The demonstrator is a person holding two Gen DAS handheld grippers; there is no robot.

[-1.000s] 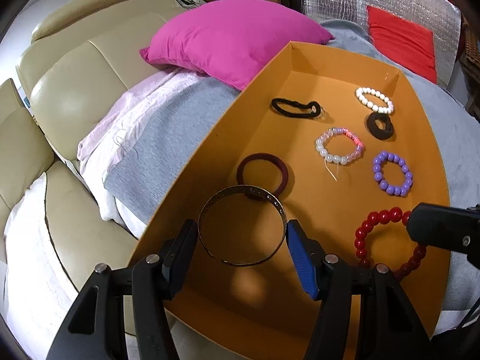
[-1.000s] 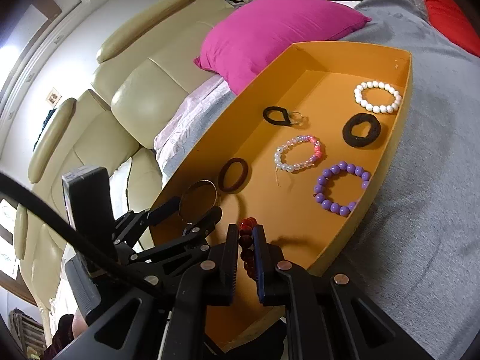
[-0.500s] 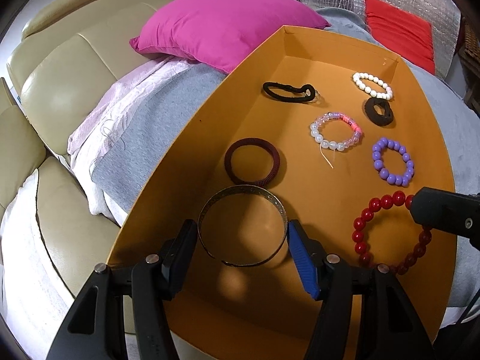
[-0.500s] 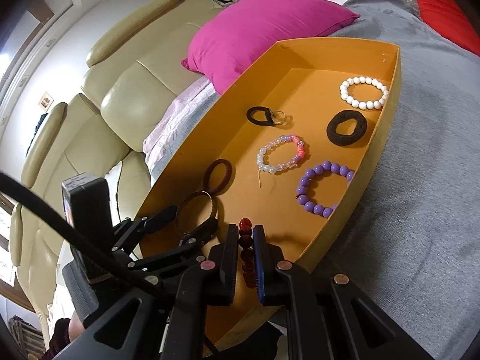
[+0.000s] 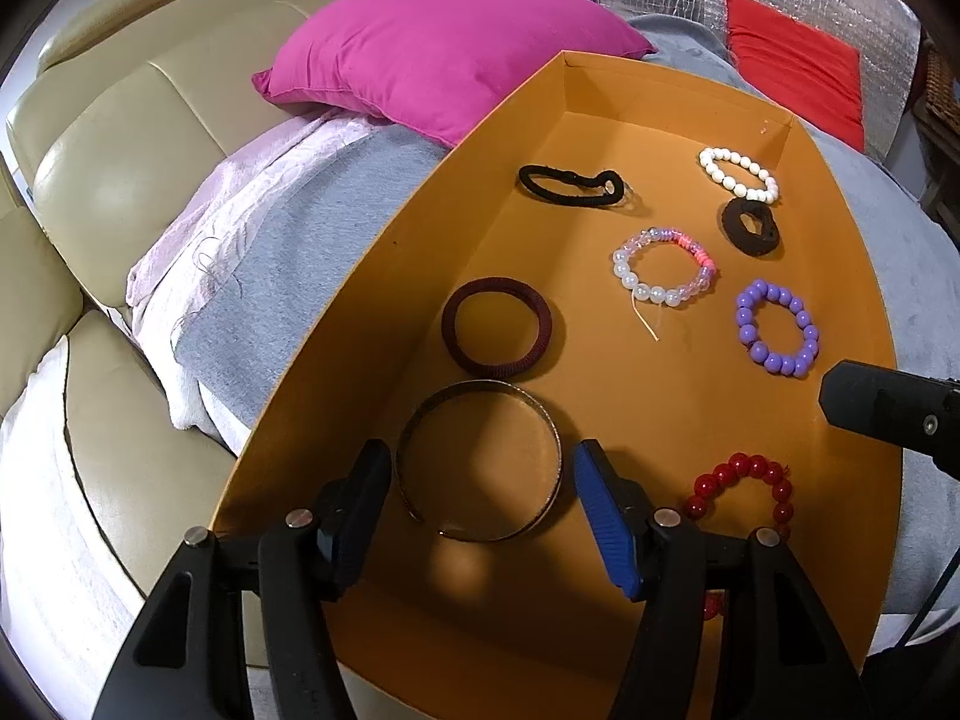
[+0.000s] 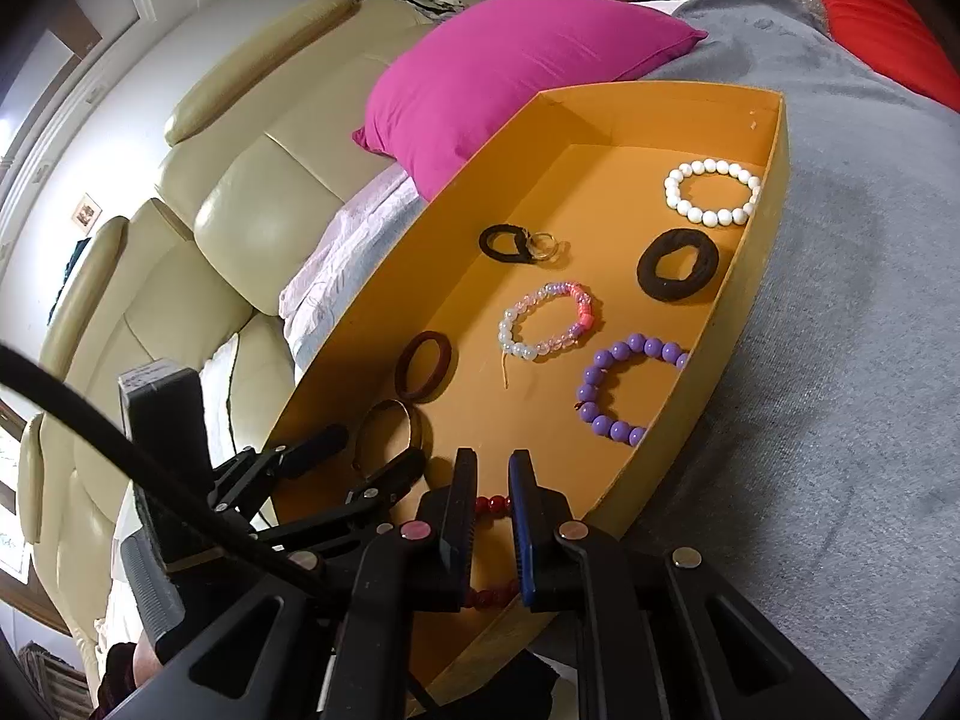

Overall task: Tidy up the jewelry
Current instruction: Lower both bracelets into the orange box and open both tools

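An orange box (image 5: 660, 408) lies on a grey blanket. My left gripper (image 5: 480, 462) is shut across a thin open metal bangle (image 5: 480, 384), one pad on each side, near the box's front end. A red bead bracelet (image 5: 744, 471) lies on the box floor at the front right, partly hidden behind my left gripper's arm. My right gripper (image 6: 492, 462) hangs just above it. Its jaws stand a narrow slot apart and grip nothing. The red bracelet (image 6: 492, 504) shows through that slot. In the left wrist view, the right gripper's black finger (image 5: 870, 402) stands clear of the beads.
Farther back in the box lie a maroon band (image 5: 450, 324), a purple bead bracelet (image 5: 744, 300), a clear-and-pink one (image 5: 630, 282), a white one (image 5: 720, 171), a black scrunchie (image 5: 735, 228) and a black hair tie (image 5: 540, 180). A pink cushion (image 5: 450, 54) and a cream sofa (image 5: 120, 138) lie to the left.
The red bracelet has dropped out of the right gripper's jaws onto the box floor. The bangle in the left gripper has drawn slightly away from the maroon band.
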